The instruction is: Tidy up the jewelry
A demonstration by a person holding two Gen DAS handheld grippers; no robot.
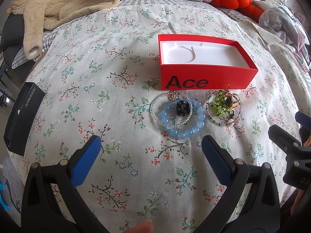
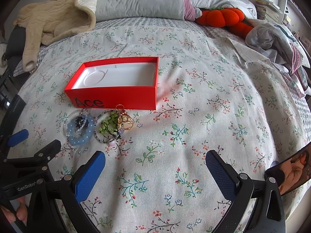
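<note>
Both tongs hover spread wide and empty above the floral bedspread [image 1: 136, 174]; the left tongs [image 1: 151, 145] point toward the jewelry from the near side, and the right tongs [image 2: 155, 159] sit further right, over bare cloth.

The jewelry lies on the bed just in front of the red box [image 1: 204, 73], at about 12 o'clock from the left tongs and 10 o'clock from the right tongs; the blue bead bracelet [image 1: 182, 134] overlaps a thin clear-bead hoop [image 1: 155, 116], with a dark beaded piece [image 1: 181, 107] inside them; at 3 o'clock of that cluster, a green bead piece [image 1: 219, 106] and gold rings [image 1: 232, 103] are tangled in a second thin hoop [image 1: 211, 118].

The step in hand looks like the first pick, since the box's white insert [image 2: 120, 77] holds nothing; I would take the blue bracelet first with the left tongs, pinching one side of its bead loop at the near edge where it lies free of the hoop, lifting slowly so the hoop does not ride up, then lowering it inside the box; the soft bedspread may bunch, so the tips should skim, not dig.

Readable writing: "Ace" in black on the box's front wall; "iQOO Neo10" on a black box [image 1: 21, 118] at 9 o'clock; "GenRobot" on the left gripper's body in the right wrist view.
</note>
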